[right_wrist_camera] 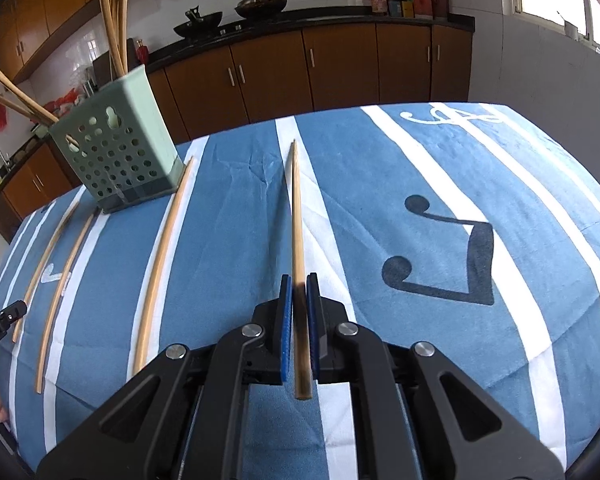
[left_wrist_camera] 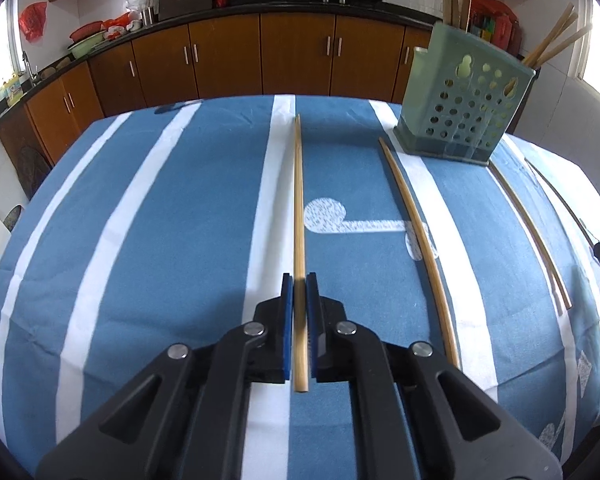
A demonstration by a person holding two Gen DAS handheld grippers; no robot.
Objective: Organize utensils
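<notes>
left gripper [left_wrist_camera: 300, 280] clamping a chopstick [left_wrist_camera: 299, 200], right gripper [right_wrist_camera: 299, 280] clamping another chopstick [right_wrist_camera: 297, 208]

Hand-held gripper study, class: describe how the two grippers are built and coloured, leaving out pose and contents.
Left hand-held gripper and right hand-held gripper look alike: matte black angular linkage arms, round silver pivot pins, flat blue ridged pads. No cables or sleeves show.
</notes>
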